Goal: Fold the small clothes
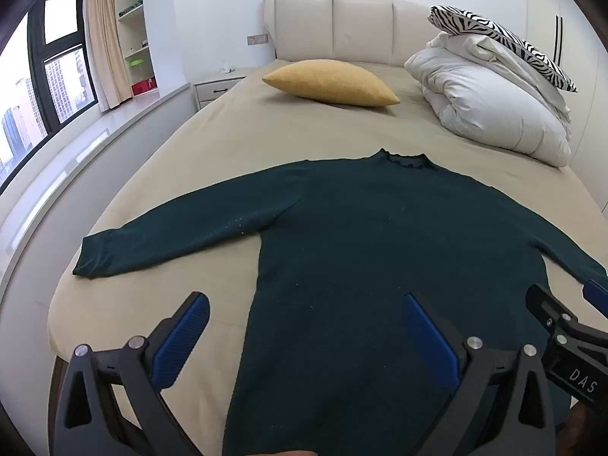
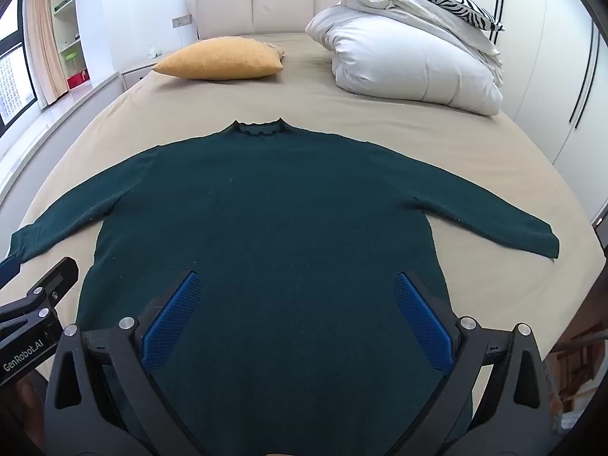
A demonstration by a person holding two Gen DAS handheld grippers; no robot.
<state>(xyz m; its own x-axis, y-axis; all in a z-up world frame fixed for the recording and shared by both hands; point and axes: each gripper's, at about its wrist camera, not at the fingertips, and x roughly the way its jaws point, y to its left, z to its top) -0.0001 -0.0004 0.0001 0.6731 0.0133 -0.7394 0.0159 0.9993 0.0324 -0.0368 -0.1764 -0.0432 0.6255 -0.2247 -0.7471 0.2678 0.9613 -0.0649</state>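
Note:
A dark green long-sleeved sweater (image 1: 364, 235) lies flat on the beige bed (image 1: 228, 133), collar toward the headboard, both sleeves spread out. It also shows in the right wrist view (image 2: 266, 212). My left gripper (image 1: 306, 309) is open and empty, held above the sweater's lower left edge. My right gripper (image 2: 294, 287) is open and empty above the sweater's lower middle. The right gripper shows at the right edge of the left wrist view (image 1: 562, 304); the left gripper shows at the left edge of the right wrist view (image 2: 38, 269).
A yellow pillow (image 1: 330, 83) lies near the headboard (image 1: 334, 22). A folded white duvet (image 1: 494, 102) with a zebra-print pillow (image 1: 505, 41) on top sits at the bed's far right. A window ledge (image 1: 76, 152) runs along the left; wardrobe doors (image 2: 551, 76) stand at right.

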